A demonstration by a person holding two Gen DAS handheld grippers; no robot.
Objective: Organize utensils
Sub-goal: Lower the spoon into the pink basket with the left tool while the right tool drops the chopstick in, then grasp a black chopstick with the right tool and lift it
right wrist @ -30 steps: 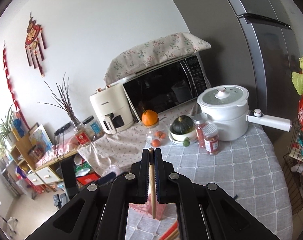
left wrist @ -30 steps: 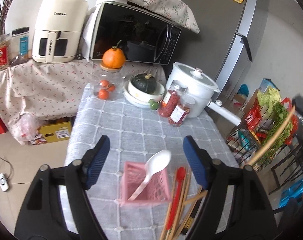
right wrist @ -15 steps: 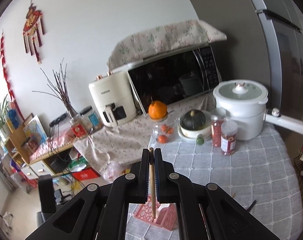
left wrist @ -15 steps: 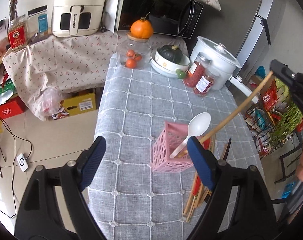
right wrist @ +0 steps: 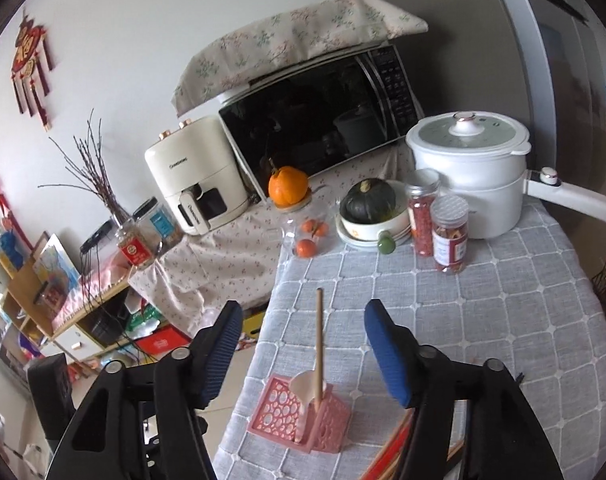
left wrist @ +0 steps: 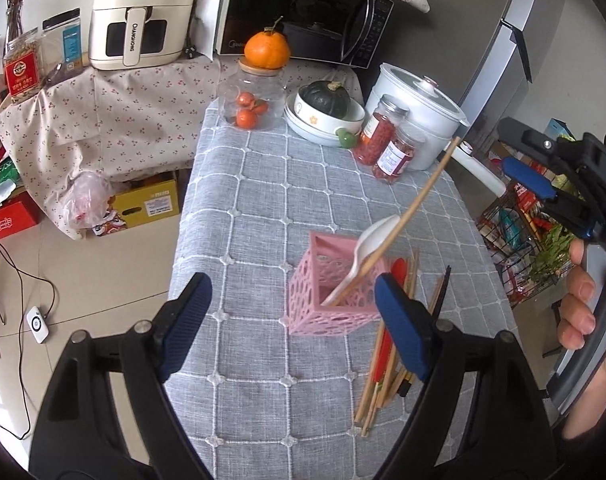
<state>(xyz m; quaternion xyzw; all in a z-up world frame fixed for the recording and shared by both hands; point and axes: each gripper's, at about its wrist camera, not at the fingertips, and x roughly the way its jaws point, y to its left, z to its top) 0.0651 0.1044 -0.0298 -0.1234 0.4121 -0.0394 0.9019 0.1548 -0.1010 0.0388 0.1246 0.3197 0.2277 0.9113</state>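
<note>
**Right gripper lets go of the chopstick in the pink holder**

Your right gripper (right wrist: 299, 344) has just been opening; its blue pads stand apart on either side of the wooden chopstick (right wrist: 319, 344) without touching it. The chopstick leans in the pink holder (left wrist: 335, 284) beside the white spoon (left wrist: 371, 244). The holder sits mid-width on the grey checked tablecloth (left wrist: 263, 200), with bare cloth to its left up to the table edge and toward the jars (left wrist: 391, 148) at the far end. Just right of it lie loose chopsticks and a red utensil (left wrist: 387, 344), close to the right edge. Your left gripper (left wrist: 291, 320) hangs wide open and empty near the holder, angled downward. Your right hand (left wrist: 583, 308) grasps its gripper's handle, out beyond the table's right edge
</note>
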